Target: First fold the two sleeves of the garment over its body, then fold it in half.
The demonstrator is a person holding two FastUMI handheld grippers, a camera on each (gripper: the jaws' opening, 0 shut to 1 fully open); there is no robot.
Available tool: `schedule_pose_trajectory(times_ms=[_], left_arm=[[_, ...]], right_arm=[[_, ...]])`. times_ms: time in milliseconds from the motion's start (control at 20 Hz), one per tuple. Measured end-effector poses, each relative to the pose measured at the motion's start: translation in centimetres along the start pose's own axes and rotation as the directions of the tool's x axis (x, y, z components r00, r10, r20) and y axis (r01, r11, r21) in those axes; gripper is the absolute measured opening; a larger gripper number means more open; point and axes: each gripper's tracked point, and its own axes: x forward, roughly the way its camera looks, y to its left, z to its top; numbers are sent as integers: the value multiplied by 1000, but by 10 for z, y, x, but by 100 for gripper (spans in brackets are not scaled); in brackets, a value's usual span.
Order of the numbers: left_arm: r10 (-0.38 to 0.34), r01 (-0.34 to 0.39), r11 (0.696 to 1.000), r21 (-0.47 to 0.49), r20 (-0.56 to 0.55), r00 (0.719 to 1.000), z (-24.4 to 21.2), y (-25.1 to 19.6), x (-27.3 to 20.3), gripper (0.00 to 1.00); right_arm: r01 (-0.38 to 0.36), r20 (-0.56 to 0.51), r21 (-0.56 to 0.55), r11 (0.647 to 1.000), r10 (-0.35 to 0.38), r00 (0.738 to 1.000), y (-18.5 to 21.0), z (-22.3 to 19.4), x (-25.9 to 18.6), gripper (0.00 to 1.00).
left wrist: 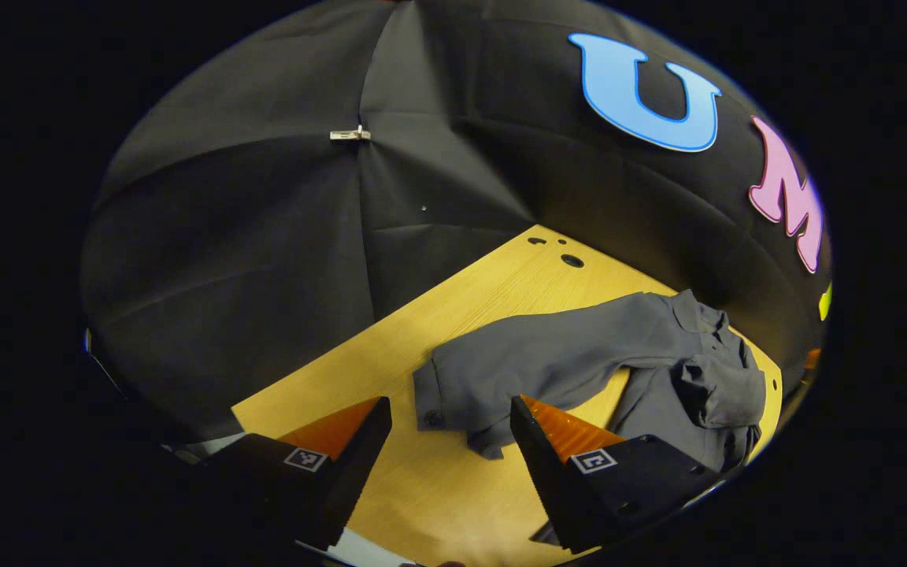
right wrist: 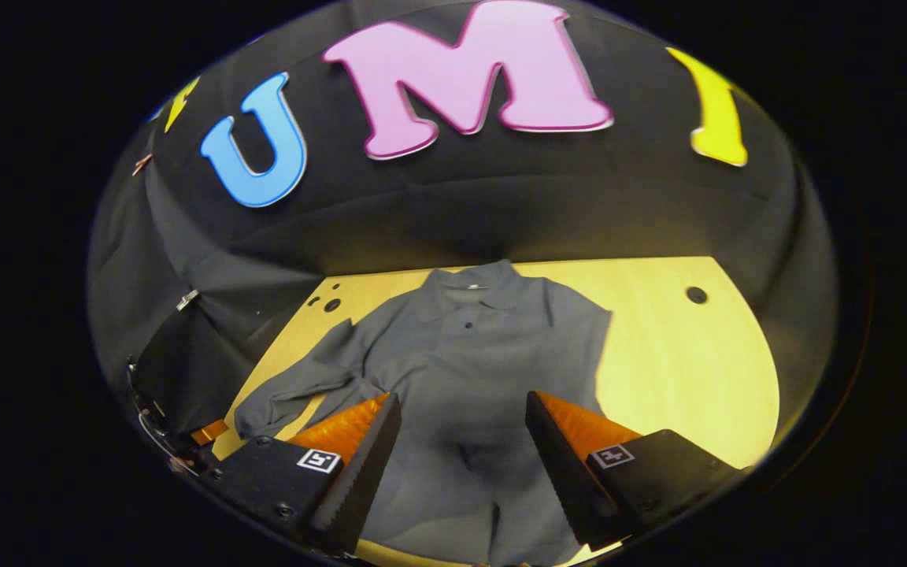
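Grey shirt [right wrist: 469, 370] spread on the wooden table [right wrist: 682, 354].
Left gripper [left wrist: 449, 445] hangs wide above the shirt's cuff [left wrist: 430, 394]; right gripper [right wrist: 461, 449] gapes wide over its body.

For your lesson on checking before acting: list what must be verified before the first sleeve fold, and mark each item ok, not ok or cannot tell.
1. Left gripper open: ok, fingers wide apart, nothing between them.
2. Right gripper open: ok, above the shirt body, holding nothing.
3. Left sleeve within reach: ok, its cuff lies just ahead of the left gripper.
4. Sleeves folded: not ok, the left sleeve lies spread out on the table. Other sleeve: cannot tell.
5. Shirt body flat: cannot tell; it looks bunched in the left gripper view.
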Motion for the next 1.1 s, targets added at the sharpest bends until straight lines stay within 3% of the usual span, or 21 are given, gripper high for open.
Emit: schedule_pose_trajectory(times_ms=[300, 500, 850, 950, 1100], left_arm=[[8, -6, 998, 59, -42, 999, -2, 3, 56, 96], [17, -10, 995, 98, -72, 997, -5, -1, 82, 96], [24, 2, 984, 180, -139, 990, -16, -15, 94, 98], [-3, 42, 973, 225, -171, 985, -19, -27, 96, 86], [-32, 90, 956, 281, -205, 978, -21, -45, 100, 47]], right_arm=[[111, -3, 84, 990, -111, 994, -24, -45, -75, 98], [116, -22, 115, 987, -114, 993, -18, -65, -97, 99], [90, -68, 168, 982, -80, 995, -14, -89, -90, 99], [64, -72, 171, 983, -52, 996, -11, -87, -81, 99], [28, -69, 148, 989, -18, 997, -9, -81, -69, 99]])
